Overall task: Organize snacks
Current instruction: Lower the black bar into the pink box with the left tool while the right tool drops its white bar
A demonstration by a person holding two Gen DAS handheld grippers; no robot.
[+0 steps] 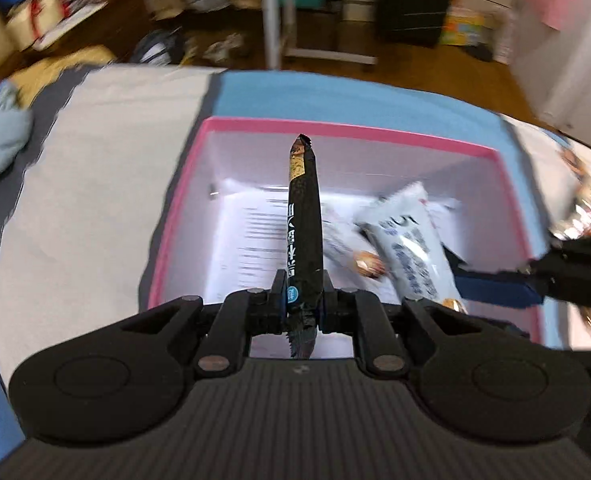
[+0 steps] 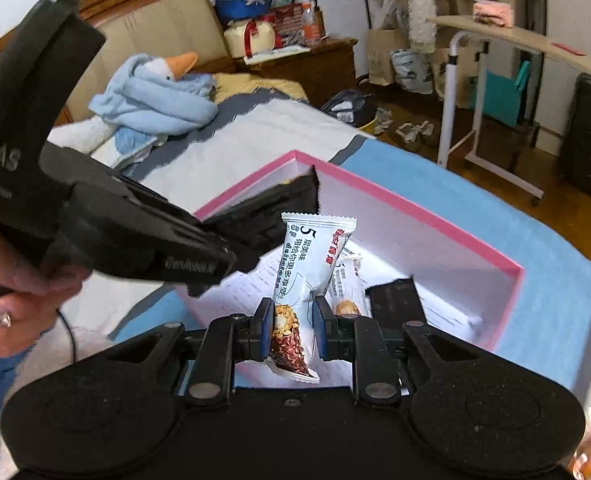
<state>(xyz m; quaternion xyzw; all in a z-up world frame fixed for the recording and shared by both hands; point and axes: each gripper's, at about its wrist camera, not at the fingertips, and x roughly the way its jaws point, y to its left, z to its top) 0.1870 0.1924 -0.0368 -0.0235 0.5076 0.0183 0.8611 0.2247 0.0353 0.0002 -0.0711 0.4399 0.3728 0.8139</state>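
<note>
The left claw (image 1: pixel 302 300) pinches a black bar (image 1: pixel 304 232) seen edge-on, its label hard to read, over the pink box (image 1: pixel 335 130). The right claw (image 2: pixel 293 326) pinches a white bar (image 2: pixel 307 264) above that box (image 2: pixel 415 204), hiding part of its floor, where a printed sheet (image 1: pixel 251 240), another white bar (image 1: pixel 405 248) and a black bar (image 2: pixel 395 300) lie.

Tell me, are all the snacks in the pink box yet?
Not yet. One white snack bar and a black one already lie inside the pink box. The left gripper grips a black bar and the right gripper a white bar above it. More snacks wait outside.
</note>
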